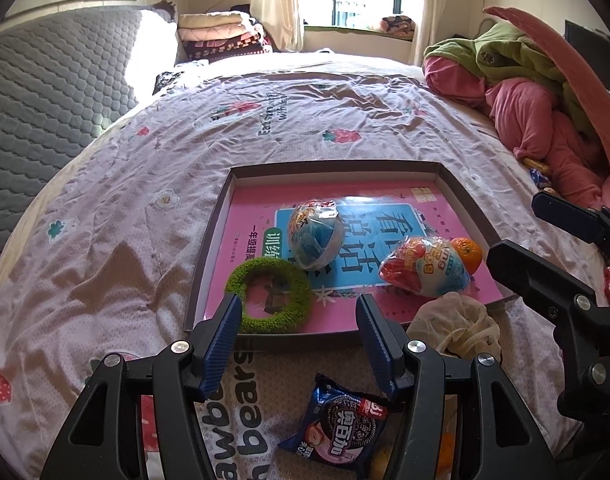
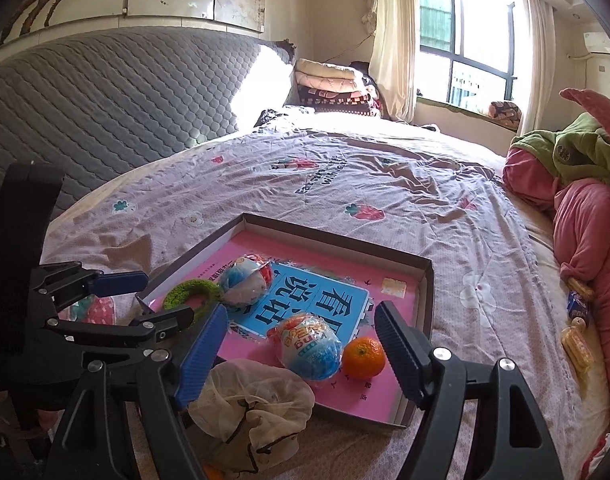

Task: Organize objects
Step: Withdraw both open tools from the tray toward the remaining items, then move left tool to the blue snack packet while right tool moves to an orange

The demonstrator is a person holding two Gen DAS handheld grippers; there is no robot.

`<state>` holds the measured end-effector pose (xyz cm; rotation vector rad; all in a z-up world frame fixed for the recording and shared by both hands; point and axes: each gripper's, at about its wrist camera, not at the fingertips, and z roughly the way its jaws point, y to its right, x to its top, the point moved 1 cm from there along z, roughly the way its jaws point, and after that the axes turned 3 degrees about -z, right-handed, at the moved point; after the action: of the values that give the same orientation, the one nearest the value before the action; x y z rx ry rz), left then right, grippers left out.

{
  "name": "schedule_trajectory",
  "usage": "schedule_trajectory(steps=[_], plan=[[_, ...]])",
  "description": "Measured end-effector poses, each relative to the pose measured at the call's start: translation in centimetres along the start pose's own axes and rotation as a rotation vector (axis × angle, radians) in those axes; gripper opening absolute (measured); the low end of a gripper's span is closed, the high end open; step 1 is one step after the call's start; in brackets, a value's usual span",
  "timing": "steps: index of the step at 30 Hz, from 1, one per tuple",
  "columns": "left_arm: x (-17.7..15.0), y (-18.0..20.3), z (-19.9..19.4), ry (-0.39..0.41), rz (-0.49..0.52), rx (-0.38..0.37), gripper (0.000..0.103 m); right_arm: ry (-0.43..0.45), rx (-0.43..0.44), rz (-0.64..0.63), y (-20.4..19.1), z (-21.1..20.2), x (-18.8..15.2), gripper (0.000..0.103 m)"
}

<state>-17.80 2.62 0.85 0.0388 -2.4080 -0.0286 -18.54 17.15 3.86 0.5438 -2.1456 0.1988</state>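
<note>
A shallow brown box (image 1: 211,236) (image 2: 423,300) with a pink book in its bottom lies on the bed. In it are a green fuzzy ring (image 1: 271,298) (image 2: 191,292), two wrapped toy eggs (image 1: 315,234) (image 1: 423,266) (image 2: 309,346) (image 2: 243,282) and an orange (image 1: 467,252) (image 2: 363,358). My left gripper (image 1: 297,320) is open and empty at the box's near edge, next to the ring. My right gripper (image 2: 301,344) is open and empty, above the near egg; it also shows in the left wrist view (image 1: 545,240). A cookie packet (image 1: 337,424) lies under the left gripper. A white mesh bag (image 1: 455,326) (image 2: 253,404) lies at the box's near edge.
Pink and green clothes (image 1: 525,92) (image 2: 585,200) are piled on the right side of the bed. Small snack packets (image 2: 577,320) lie beside them. A grey quilted headboard (image 2: 105,104) runs along the left. Folded blankets (image 1: 221,36) sit at the far end.
</note>
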Motion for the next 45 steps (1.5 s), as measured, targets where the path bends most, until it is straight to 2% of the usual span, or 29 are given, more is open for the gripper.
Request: schedule_trajectory(steps=[16, 31, 45], plan=[[-3.5, -0.7, -1.3, -0.019, 0.033, 0.017, 0.061, 0.010, -0.009, -0.001, -1.3, -1.8, -2.5, 0.076], [-5.5, -1.1, -1.8, -0.049, 0.039, -0.013, 0.061, -0.056, -0.004, -0.006, -2.9, -3.2, -6.6, 0.076], [-7.2, 0.1, -2.0, -0.062, 0.082, -0.047, 0.061, -0.136, 0.010, -0.019, -4.7, -3.5, -10.0, 0.076]])
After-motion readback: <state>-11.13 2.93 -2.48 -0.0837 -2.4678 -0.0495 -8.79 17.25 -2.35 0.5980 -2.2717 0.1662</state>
